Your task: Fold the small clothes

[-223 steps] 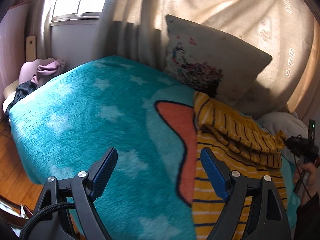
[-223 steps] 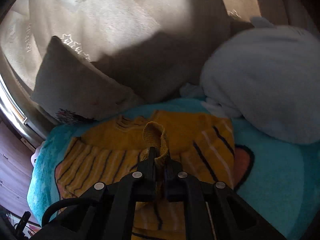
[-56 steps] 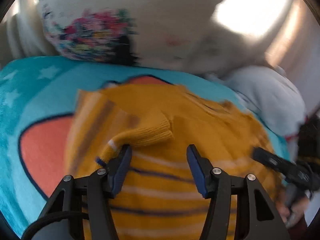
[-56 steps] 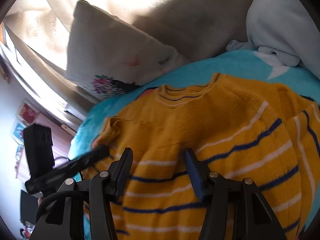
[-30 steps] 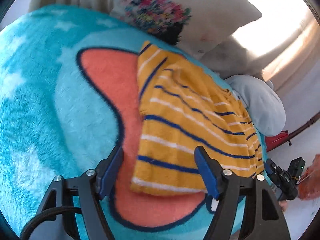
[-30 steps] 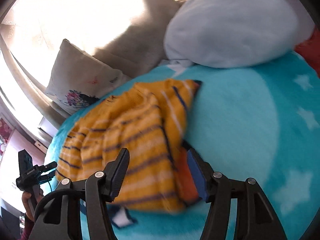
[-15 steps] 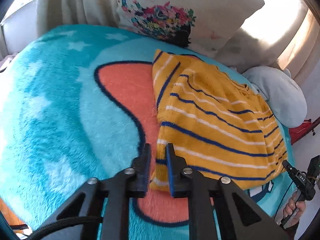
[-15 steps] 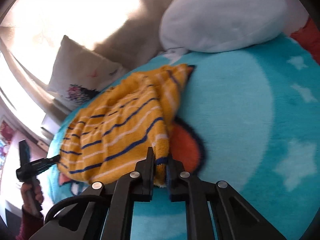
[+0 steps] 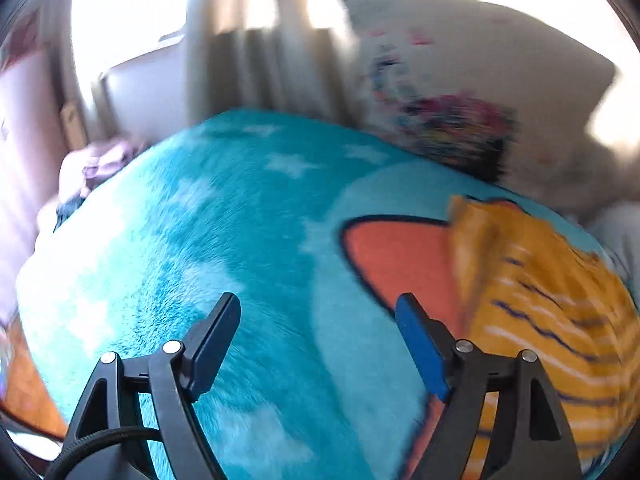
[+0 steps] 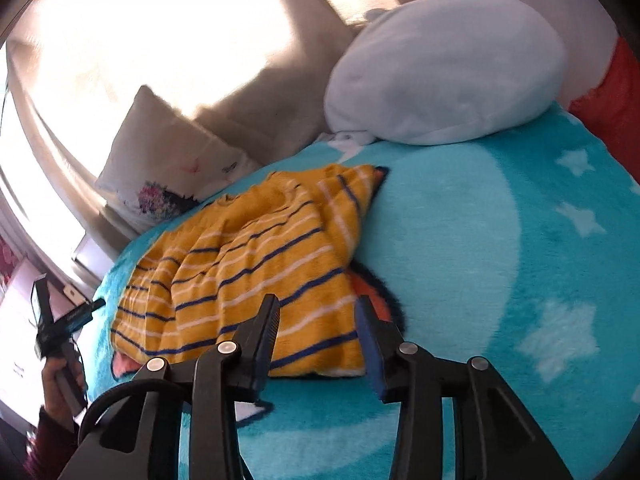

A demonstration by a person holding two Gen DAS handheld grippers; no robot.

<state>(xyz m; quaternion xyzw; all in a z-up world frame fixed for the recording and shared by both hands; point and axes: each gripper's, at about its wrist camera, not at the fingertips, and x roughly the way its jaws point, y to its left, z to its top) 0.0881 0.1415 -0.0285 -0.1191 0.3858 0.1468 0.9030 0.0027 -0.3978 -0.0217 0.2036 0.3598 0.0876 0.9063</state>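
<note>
Lying folded on the turquoise star-print blanket (image 10: pixel 500 240) — yellow striped sweater (image 10: pixel 256 268), spreading across the blanket's orange patch (image 9: pixel 400 256), collar end pointing toward the printed pillow (image 10: pixel 172 164), hem end facing the right gripper (image 10: pixel 316 316). Hovering just before that hem with jaws parted and holding nothing, fingertips framing the near right corner of the garment without visibly touching it. Standing spread wide and empty likewise — left gripper (image 9: pixel 318 312), poised over bare blanket with the sweater (image 9: pixel 540 304) lying off to its right, just beyond its right finger (image 9: pixel 416 340). Resting past the sweater's far edge: pale blue cushion (image 10: pixel 444 68). Showing blurred in the left wrist view, the printed pillow (image 9: pixel 460 92) leaning against the curtain (image 9: pixel 256 52).
</note>
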